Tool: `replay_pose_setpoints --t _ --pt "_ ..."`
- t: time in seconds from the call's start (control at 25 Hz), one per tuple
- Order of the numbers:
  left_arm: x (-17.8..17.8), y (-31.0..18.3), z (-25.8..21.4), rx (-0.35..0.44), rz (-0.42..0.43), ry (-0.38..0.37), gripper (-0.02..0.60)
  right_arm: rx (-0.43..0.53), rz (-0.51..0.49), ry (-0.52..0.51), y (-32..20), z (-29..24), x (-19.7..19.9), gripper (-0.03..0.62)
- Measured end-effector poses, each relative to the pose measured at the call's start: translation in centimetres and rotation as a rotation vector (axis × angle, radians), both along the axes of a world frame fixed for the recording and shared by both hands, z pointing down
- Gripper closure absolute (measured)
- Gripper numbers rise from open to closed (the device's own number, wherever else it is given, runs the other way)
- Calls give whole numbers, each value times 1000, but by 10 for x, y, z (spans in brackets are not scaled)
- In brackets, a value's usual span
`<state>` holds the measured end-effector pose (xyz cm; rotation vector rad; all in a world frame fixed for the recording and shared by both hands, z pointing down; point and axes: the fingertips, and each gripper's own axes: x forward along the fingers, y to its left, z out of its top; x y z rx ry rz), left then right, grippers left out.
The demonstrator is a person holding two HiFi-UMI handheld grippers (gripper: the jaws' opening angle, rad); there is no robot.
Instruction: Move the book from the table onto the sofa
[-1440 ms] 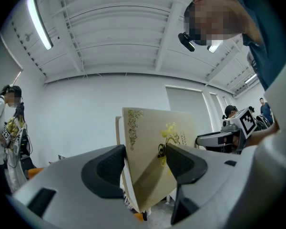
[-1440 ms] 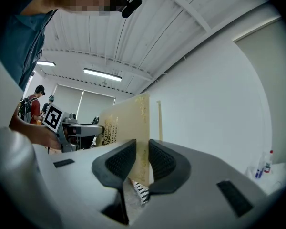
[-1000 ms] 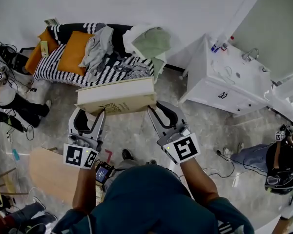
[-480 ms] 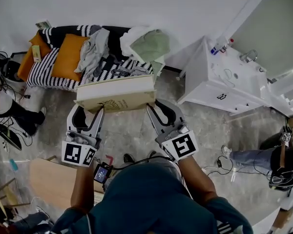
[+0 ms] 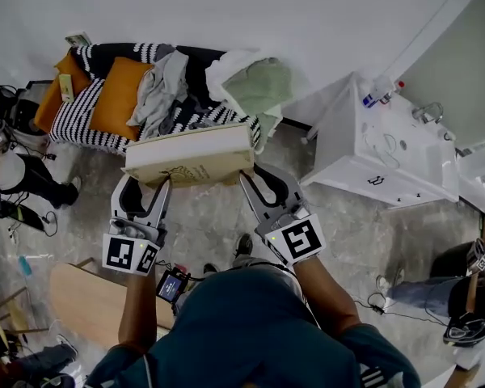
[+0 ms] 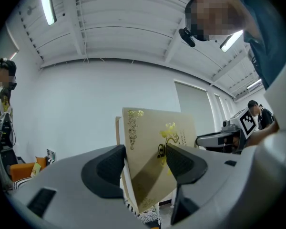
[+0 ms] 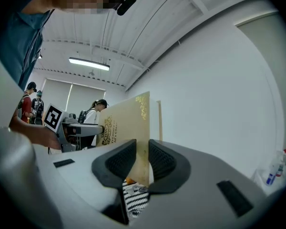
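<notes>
A large cream book (image 5: pixel 190 156) with gold ornaments is carried flat in the air, one gripper at each short end. My left gripper (image 5: pixel 158 186) is shut on its left end and my right gripper (image 5: pixel 250 176) is shut on its right end. The left gripper view has the gold-printed cover (image 6: pixel 155 147) clamped between the dark pads of the left gripper (image 6: pixel 145 166). The right gripper view shows the book's edge (image 7: pixel 128 120) pinched in the right gripper (image 7: pixel 142 163). The black-and-white striped sofa (image 5: pixel 77 115) lies just beyond the book, which overlaps its front edge in the head view.
On the sofa lie orange cushions (image 5: pixel 117 95), grey clothes (image 5: pixel 158 87) and a green cloth (image 5: pixel 259 83). A white cabinet (image 5: pixel 380 152) stands to the right. A wooden table (image 5: pixel 81 297) is behind me at lower left. People stand at the left (image 5: pixel 16 176) and right (image 5: pixel 469 297) edges.
I have walked toward the sofa with the book held in both grippers. The white cabinet has slid to the right in the head view. Both grips are unchanged.
</notes>
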<state>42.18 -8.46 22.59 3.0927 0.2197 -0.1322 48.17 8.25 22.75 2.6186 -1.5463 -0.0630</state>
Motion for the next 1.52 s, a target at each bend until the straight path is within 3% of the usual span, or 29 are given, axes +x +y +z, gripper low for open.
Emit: replay_pose_setpoints --t 0.24,0.64,0.96,1.52 --pt "49 7 8 -3 -58 -10 310 18 -57 -39 2 7 55 505" --pt "95 3 12 5 -95 -49 311 20 -95 -32 -4 17 110 505" --pt "139 -26 25 -22 -65 -76 311 -8 -63 -66 -31 26 149 505" --pt "204 -125 44 -52 18 -84 311 -55 11 -73 -125 43 202 505"
